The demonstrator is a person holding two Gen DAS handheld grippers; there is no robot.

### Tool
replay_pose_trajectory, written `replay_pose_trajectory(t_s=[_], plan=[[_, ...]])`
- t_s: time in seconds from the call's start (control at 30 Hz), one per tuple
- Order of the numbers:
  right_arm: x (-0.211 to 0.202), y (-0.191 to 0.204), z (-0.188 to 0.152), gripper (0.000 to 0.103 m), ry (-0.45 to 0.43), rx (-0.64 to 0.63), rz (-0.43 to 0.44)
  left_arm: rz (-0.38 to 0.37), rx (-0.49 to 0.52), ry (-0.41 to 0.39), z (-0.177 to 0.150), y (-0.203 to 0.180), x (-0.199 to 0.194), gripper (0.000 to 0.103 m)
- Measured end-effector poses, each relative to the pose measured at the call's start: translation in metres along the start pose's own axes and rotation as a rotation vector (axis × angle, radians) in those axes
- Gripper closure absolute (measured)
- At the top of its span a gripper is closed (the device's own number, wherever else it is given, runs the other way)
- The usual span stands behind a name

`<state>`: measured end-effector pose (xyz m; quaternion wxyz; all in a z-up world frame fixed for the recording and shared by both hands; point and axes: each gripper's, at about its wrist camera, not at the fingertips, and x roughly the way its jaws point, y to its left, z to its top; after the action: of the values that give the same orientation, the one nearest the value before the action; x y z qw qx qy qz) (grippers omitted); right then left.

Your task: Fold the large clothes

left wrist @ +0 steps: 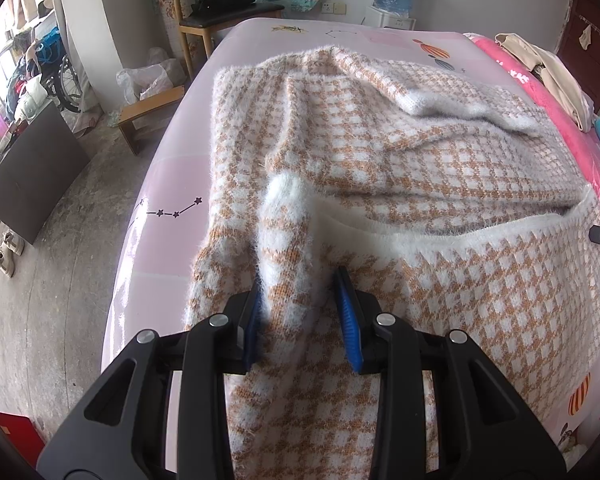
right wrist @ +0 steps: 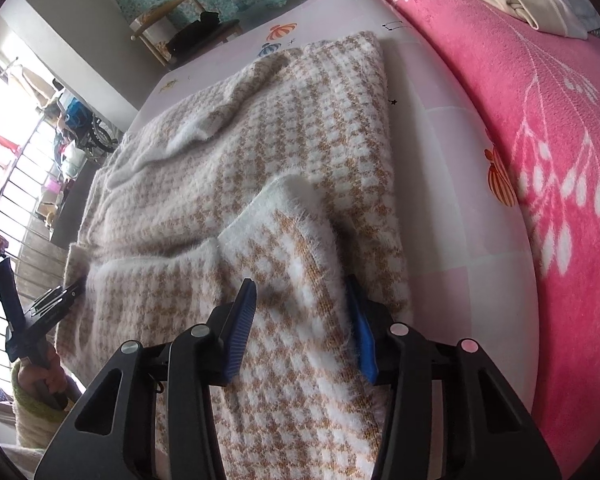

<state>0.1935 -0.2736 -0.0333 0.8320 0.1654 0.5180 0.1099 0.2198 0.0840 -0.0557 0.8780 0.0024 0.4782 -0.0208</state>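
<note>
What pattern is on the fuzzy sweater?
Tan and white checks on the sweater, with a white edge; the left wrist view shows it best.

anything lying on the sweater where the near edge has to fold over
Nothing visible. Both the left gripper and right gripper have the fuzzy tan-and-white houndstooth sweater bunched between their blue pads. The sweater's far half lies bare on the pale pink bedsheet.

Both tools are matte black plastic; the left gripper (left wrist: 300, 312) has angular linkage arms with triangular cut-outs, round silver screw heads at the pivots, and ribbed blue pads (left wrist: 347, 320) lining its jaws; the right gripper (right wrist: 304, 320) is built alike; the person's left hand (right wrist: 46, 376) emerges from a fuzzy yellow-green cuff (right wrist: 28, 400).
</note>
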Motion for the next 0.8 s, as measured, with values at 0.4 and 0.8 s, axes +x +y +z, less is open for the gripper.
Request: replay_pose_trajectory(t_s=[0.4,0.8], plan=[[0.0006,0.0038,-0.0032,0.059,0.008,-0.023,-0.036,0.002,0.0,-0.001,-0.0001,-0.0003,0.0003,0.07],[0.0022,0.0066,-0.0032,0.059,0.008,-0.043,-0.058,0.003,0.001,0.0,0.0004,-0.0008,0.0004,0.07]])
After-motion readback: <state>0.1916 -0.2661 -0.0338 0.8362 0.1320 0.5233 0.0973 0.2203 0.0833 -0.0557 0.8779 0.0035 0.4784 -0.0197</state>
